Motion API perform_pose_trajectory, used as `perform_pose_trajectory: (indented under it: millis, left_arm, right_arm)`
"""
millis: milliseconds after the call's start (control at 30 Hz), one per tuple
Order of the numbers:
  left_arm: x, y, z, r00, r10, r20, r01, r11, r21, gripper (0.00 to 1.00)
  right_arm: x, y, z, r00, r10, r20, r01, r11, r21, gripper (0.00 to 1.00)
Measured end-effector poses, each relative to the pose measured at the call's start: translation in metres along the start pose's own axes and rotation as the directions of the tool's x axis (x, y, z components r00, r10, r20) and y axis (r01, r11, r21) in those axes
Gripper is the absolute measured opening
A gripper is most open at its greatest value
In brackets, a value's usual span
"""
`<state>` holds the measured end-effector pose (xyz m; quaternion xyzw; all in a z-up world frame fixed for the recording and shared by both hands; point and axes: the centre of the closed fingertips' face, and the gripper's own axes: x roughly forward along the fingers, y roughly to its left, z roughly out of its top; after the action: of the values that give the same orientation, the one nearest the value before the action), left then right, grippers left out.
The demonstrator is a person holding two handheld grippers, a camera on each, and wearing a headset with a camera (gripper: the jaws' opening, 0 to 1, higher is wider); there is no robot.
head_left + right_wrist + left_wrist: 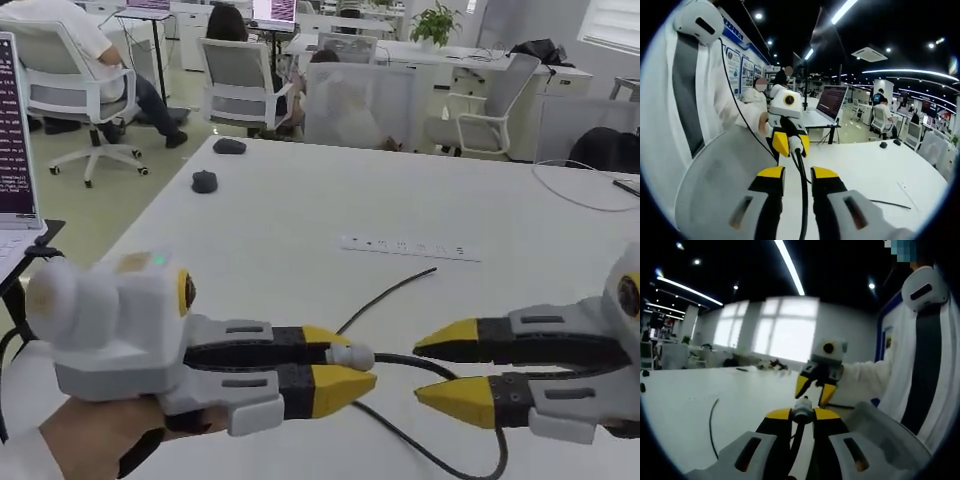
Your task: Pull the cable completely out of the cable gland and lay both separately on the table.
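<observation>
A small white cable gland (352, 354) sits between the yellow tips of my left gripper (350, 366), which is shut on it above the white table (280, 250). A black cable (392, 293) leaves the gland to the right, loops down and runs back across the table to a free end. My right gripper (426, 370) faces the left one, open, with the cable passing between its jaws without being pinched. In the left gripper view the gland (802, 409) sits at my left gripper (802, 415). In the right gripper view the cable (803, 190) runs through my right gripper (797, 174).
A white power strip (410, 247) lies mid-table. Two dark mice (204, 181) (229, 146) rest near the far left edge. A laptop (14, 140) stands at the left. A thin white cable (570, 195) curves at the far right. Office chairs and seated people are behind the table.
</observation>
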<state>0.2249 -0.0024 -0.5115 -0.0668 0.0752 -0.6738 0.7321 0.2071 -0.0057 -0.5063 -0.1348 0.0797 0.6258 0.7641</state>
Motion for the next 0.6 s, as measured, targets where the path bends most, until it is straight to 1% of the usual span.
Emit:
perform_pose_trajectory:
  millis: [67,200,233,333,367,400,433,467,600]
  left_arm:
    - [0.000,0.000,0.000,1.0000,-0.003,-0.004,0.003,1.000,0.002,0.16]
    - [0.000,-0.002,-0.002,0.9998,-0.007,-0.016,0.007,1.000,0.012,0.16]
    - [-0.001,0.001,-0.002,0.9998,0.005,-0.020,-0.004,1.000,0.024,0.16]
    - [-0.001,0.002,-0.001,0.9999,0.004,-0.012,-0.003,1.000,0.018,0.16]
    - [-0.001,0.002,-0.001,0.9999,0.000,-0.012,0.000,1.000,0.024,0.16]
    - [-0.001,0.000,-0.001,0.9999,-0.008,-0.013,0.009,1.000,0.023,0.16]
    - [0.000,0.002,0.000,1.0000,0.006,-0.007,-0.005,0.999,0.042,0.16]
    - [0.000,0.000,-0.001,0.9999,0.000,-0.014,0.000,0.999,0.040,0.16]
    - [-0.002,0.003,-0.001,0.9999,0.008,-0.014,-0.007,0.999,0.039,0.16]
  right_arm:
    - [0.006,0.001,-0.001,0.9998,0.007,-0.019,-0.008,1.000,-0.022,0.16]
    - [0.013,-0.002,-0.001,0.9997,0.018,-0.014,-0.019,1.000,-0.022,0.13]
    - [0.013,-0.004,-0.003,0.9996,0.017,-0.021,-0.017,1.000,-0.012,0.12]
    - [0.012,-0.005,-0.003,0.9998,0.019,-0.011,-0.019,1.000,-0.007,0.10]
    - [0.012,-0.007,-0.002,0.9999,0.013,-0.009,-0.013,1.000,-0.009,0.08]
    - [0.011,-0.012,-0.003,0.9999,-0.010,-0.013,0.010,1.000,-0.022,0.05]
    - [0.010,-0.010,-0.003,0.9999,0.010,-0.010,-0.010,1.000,-0.010,0.04]
    - [0.010,-0.010,-0.002,0.9999,0.015,-0.008,-0.015,1.000,-0.002,0.04]
    - [0.013,-0.011,-0.002,0.9999,0.008,-0.014,-0.008,1.000,-0.004,0.04]
